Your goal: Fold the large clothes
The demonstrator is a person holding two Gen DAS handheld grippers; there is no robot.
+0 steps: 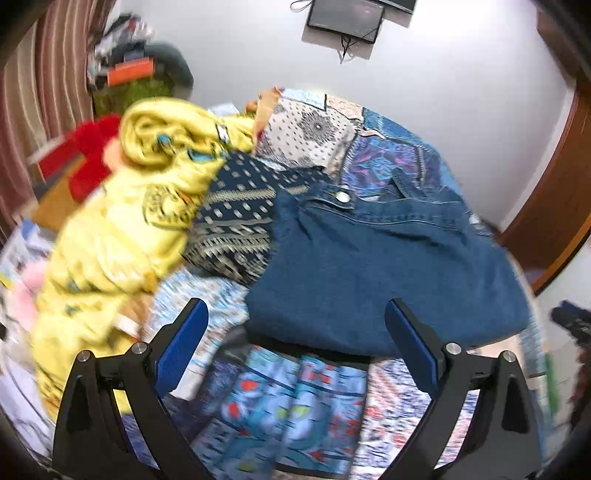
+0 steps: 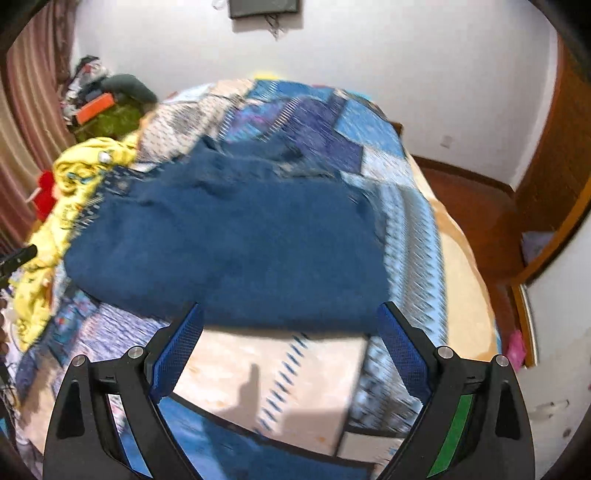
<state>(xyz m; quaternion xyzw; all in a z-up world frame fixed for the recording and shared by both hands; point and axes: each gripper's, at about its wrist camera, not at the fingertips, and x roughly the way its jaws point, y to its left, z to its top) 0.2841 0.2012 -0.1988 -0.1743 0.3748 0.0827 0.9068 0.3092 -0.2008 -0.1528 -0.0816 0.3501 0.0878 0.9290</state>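
At far left, a yellow garment (image 1: pixel 122 206) lies crumpled along the left side of the bed (image 1: pixel 295 398), with a red cloth (image 1: pixel 90 155) beyond it near the striped curtain (image 1: pixel 22 122). Just right of the yellow heap sits a dark patterned garment (image 1: pixel 236 221), its right edge tucked under the jeans (image 1: pixel 373 258).

The jeans lie folded on the patchwork bedspread, roughly at the middle of the bed. The waistband, with its metal button (image 1: pixel 343 197), points away from the cameras toward the far wall; the folded edge faces the cameras. In the left wrist view the visible bundle runs longer across the bed than front to back, tilted slightly, its right end nearer. The right wrist view is blurred, so seams cannot be read there, but the jeans (image 2: pixel 236 236) again appear as a wide band across the bed.

Left claw (image 1: pixel 295 325): released, jaws spread wide, holding nothing, poised above the bedspread with the near fold of the jeans lying between its fingertips in the view. Contact cannot be confirmed.

Right claw (image 2: pixel 290 321): likewise released, jaws wide apart and empty, aimed at the near edge of the jeans from above the bed.

A dark screen (image 1: pixel 347 20) hangs on the far wall.
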